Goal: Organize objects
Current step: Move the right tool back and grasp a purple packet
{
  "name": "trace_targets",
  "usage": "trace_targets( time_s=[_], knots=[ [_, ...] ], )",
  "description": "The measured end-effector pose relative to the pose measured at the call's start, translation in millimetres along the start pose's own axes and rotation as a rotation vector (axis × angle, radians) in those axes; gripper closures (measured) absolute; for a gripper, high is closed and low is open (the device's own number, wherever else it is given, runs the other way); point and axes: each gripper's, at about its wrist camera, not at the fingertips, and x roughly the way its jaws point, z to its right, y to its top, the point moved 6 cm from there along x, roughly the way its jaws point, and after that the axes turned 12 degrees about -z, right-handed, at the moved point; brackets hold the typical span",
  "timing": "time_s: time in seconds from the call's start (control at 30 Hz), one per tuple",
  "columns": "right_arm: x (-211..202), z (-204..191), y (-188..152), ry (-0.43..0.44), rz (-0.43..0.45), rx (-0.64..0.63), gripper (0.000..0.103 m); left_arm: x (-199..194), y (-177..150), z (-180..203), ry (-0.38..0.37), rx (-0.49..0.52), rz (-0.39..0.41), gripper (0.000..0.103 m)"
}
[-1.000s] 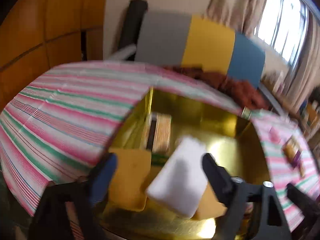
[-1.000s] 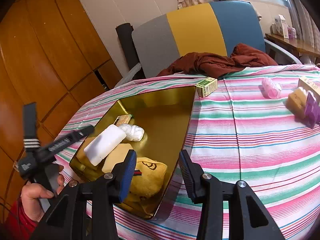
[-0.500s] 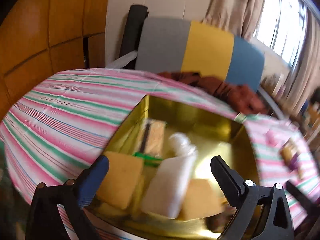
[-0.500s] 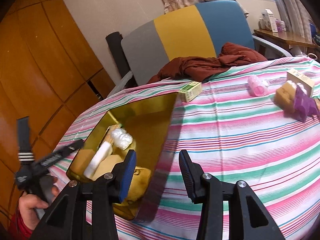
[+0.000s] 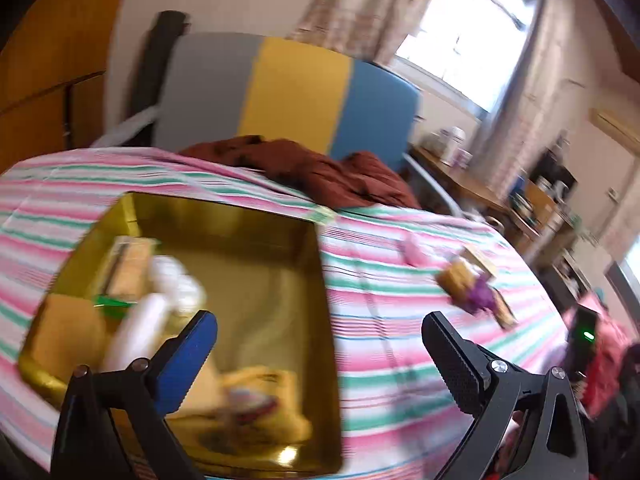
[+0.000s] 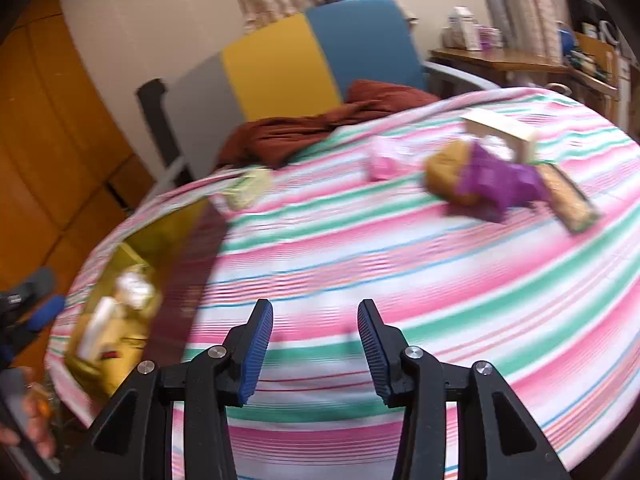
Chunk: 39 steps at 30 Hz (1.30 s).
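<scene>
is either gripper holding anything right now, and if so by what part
Nothing is held. The left gripper stands wide open with only the gold tin and cloth behind it; the right gripper has an empty gap over the striped tablecloth.

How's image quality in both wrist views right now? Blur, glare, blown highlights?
Left wrist: motion blur smears the items in the gold tin; the window is blown out; a small glare spot sits on the tin floor. Right wrist: the striped tablecloth and purple packet are streaked, while the right gripper stays sharp. Both show fisheye bending.
</scene>
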Motion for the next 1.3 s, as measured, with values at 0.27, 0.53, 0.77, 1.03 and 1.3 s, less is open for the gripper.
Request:
trace_targets(
  time_s=[0.27, 0.53, 0.77, 1.03, 1.3],
  knots=[
    [-18, 107, 13, -0.159, 0.044, 0.143, 0.054, 37, -7, 72, -0.073, 0.125, -0.087, 0.0],
    [-23, 141, 82, -0.108, 0.104, 0.137, 0.054, 71, -20, 91, -0.081, 0.096, -0.19, 0.0],
    [25, 171, 121, -0.054, 0.0, 0.19, 0.053, 72, -26, 77, -0.05, 0.064, -0.203, 0.0],
    [21, 108, 67, 0.2, -0.059, 0.06, 0.051, 80, -24, 78, -0.047, 0.038, -0.203, 0.0],
    [7, 136, 60, 0.057, -0.009, 0.15, 0.043, 90, -28, 84, -0.046, 0.046, -0.23, 0.0]
  ],
)
